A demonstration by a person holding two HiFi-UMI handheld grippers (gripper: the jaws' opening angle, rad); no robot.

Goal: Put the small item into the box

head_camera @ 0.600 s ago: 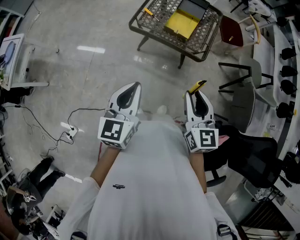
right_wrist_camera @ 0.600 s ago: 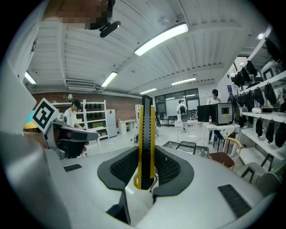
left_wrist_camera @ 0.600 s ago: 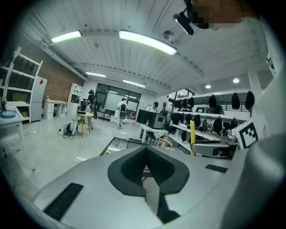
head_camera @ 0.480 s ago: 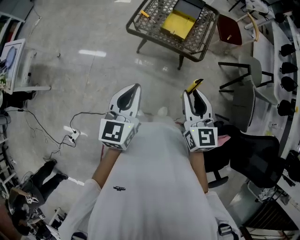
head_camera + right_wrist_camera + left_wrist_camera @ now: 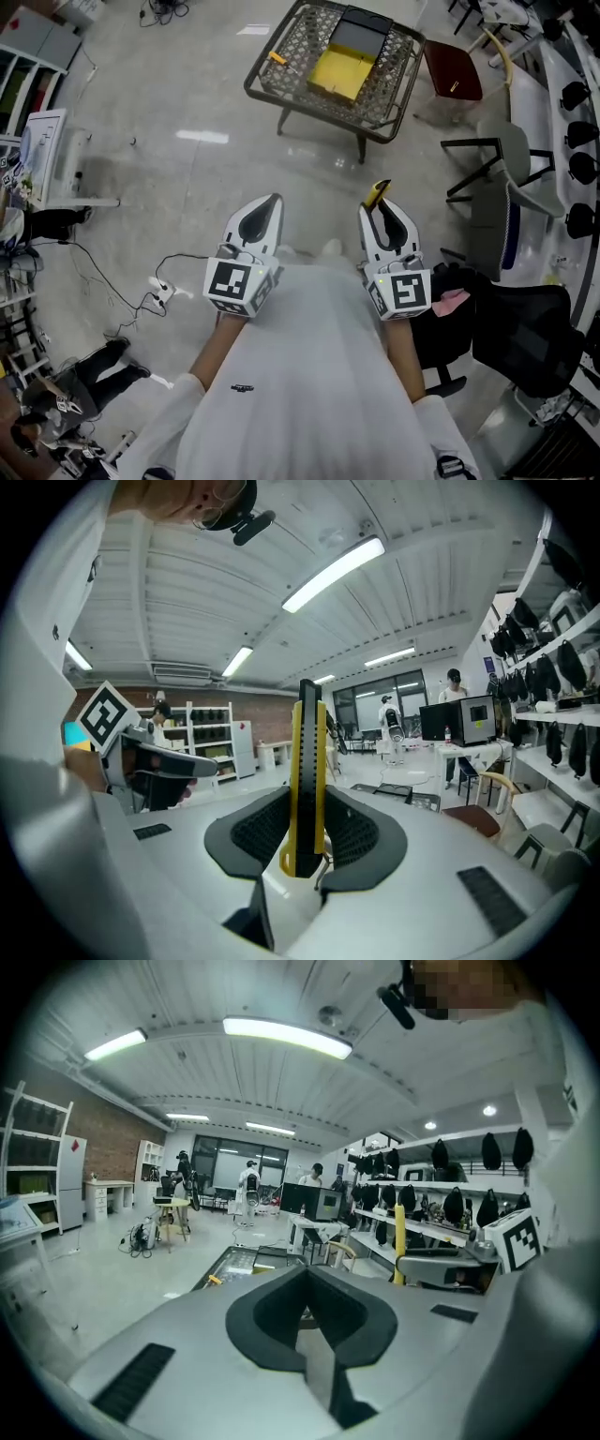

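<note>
Yellow plastic with a black ribbed strip down the middle: looked like a slim cutter, long and narrow, with a small loop at the lower end. Stood upright in the right claw, pinched by its lower part between the two dark pads, with most of its length poking out beyond them. Pointed towards 12 o'clock in the head view, over bare floor.

Found the left claw pressed shut, with nothing between its pads.

Lay well apart from the box, which was yellow, open-topped and set on a wire-mesh desk at 12 o'clock from both claws. Carried a dark flap at the box's 1 o'clock side. Also bore a small orange-yellow piece on the mesh at the box's 9 o'clock.

Compared with half a second before: kept the same grip on the cutter, and kept the left claw shut. Took in the whole desk top in the head view, where before it had been cut off by the picture's upper edge. Sat a little further towards 6 o'clock in that picture, both claws alike, with the cutter's tip lower too.
</note>
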